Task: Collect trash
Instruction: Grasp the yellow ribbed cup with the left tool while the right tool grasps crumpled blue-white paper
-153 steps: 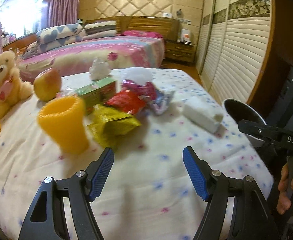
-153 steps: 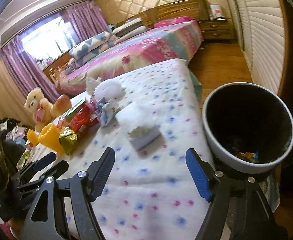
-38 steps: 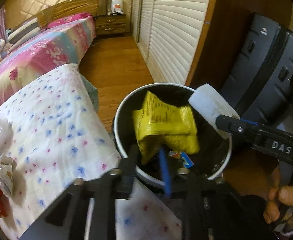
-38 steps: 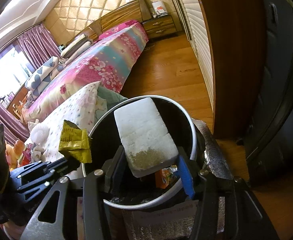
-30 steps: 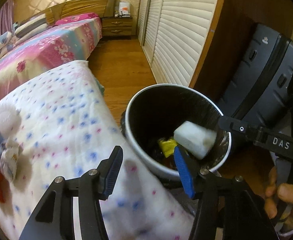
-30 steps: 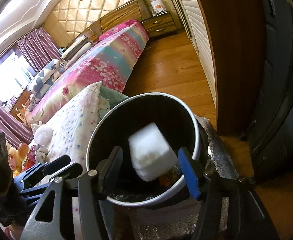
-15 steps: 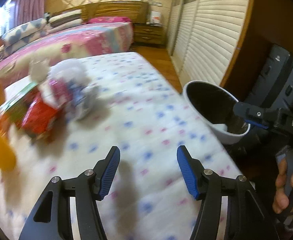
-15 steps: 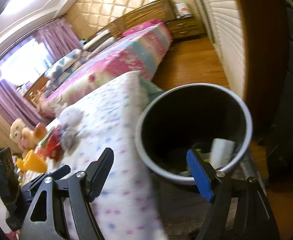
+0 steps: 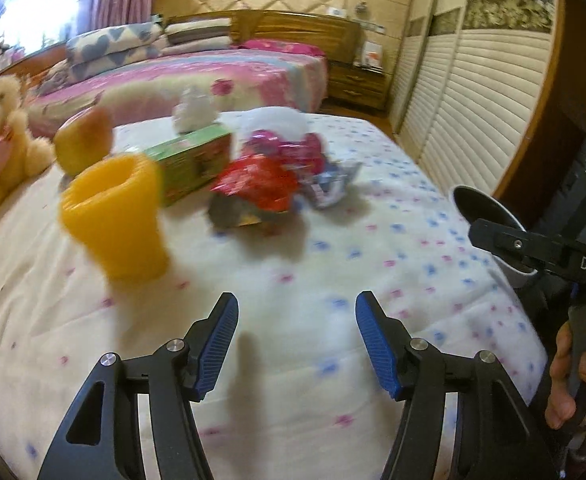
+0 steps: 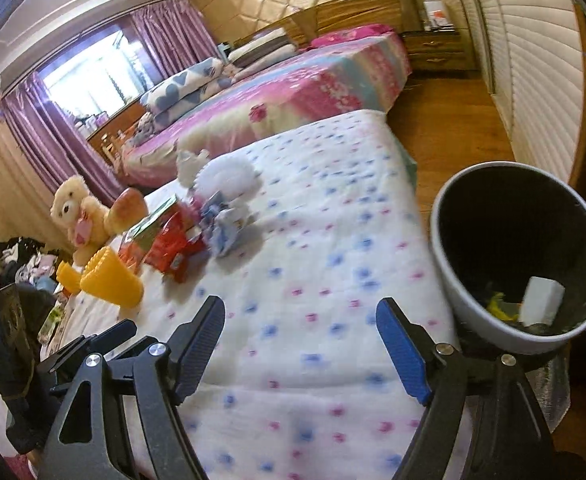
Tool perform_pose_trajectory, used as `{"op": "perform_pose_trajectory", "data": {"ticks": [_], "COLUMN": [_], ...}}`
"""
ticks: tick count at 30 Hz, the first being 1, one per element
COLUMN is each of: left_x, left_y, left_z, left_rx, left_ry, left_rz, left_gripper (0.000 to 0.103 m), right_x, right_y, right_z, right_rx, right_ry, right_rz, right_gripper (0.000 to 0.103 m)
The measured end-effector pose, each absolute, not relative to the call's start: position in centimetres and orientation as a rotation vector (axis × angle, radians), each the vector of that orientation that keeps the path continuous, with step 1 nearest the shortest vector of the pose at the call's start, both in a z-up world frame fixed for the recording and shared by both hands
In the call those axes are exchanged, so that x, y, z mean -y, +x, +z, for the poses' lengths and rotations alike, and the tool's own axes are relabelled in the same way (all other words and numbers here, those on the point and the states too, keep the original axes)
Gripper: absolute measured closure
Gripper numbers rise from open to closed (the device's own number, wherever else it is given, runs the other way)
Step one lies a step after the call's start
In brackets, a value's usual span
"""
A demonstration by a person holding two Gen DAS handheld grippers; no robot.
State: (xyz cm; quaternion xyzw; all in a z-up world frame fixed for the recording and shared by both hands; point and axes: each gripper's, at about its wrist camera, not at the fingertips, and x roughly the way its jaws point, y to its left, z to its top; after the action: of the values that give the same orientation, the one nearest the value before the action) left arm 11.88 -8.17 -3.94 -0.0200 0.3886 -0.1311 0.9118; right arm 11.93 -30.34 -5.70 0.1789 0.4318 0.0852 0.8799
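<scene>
Two blue-padded fingers of the left hand-held gripper point(image 9: 296, 344) stand apart with nothing between them, having just been opening, above the spotted bed cover point(image 9: 333, 280); further on lies the trash, a crumpled red wrapper point(image 9: 259, 186) touching a pink one point(image 9: 289, 148) and a pale blue-white one point(image 9: 331, 184), near a yellow cup point(image 9: 113, 216) and a green box point(image 9: 191, 162). From the right wrist, the right hand-held gripper point(image 10: 301, 342) is released too, its jaws just widened and empty, while the dark bin point(image 10: 453, 276) beside the bed holds a white block point(image 10: 541, 298) and a yellow wrapper point(image 10: 501, 306).
</scene>
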Motion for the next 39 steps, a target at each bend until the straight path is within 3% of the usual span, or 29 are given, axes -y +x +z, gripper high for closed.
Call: {"op": "perform_pose_trajectory", "data": {"ticks": [14, 31, 34, 36, 37, 38, 39], "left_x": [1.1, -0.6, -0.3, 0.0, 0.1, 0.2, 0.3], "left_y": [12.6, 17.9, 18.7, 19.1, 19.3, 19.4, 19.5], "left_z": [-3.9, -4.6, -4.8, -5.0, -5.2, -5.3, -5.4], "left_rx": [-0.802, -0.805, -0.808, -0.812, -0.813, -0.818, -0.820], "left_ry": [-0.124, -0.157, -0.145, -0.130, -0.124, -0.119, -0.117], "left_rz": [-0.136, -0.081, -0.070, -0.063, -0.064, -0.074, -0.087], "left_gripper": [0.042, 0.035, 0.035, 0.038, 0.049, 0.061, 0.064], "right_x": [24.6, 22.4, 22.0, 21.9, 21.8, 21.7, 21.6], "right_y": [14.0, 19.6, 20.8, 21.3, 21.5, 21.6, 21.7], "right_z": [-6.5, -7.9, -8.3, -8.6, -8.8, -9.0, -9.0], "right_rx": [-0.932, -0.942, -0.954, -0.962, -0.967, -0.971, -0.974], "right_ry": [0.335, 0.317, 0.315, 0.324, 0.324, 0.318, 0.315], "right_rz": [0.263, 0.236, 0.228, 0.227, 0.224, 0.217, 0.217], "right_gripper": [0.023, 0.026, 0.031, 0.041, 0.045, 0.057, 0.072]}}
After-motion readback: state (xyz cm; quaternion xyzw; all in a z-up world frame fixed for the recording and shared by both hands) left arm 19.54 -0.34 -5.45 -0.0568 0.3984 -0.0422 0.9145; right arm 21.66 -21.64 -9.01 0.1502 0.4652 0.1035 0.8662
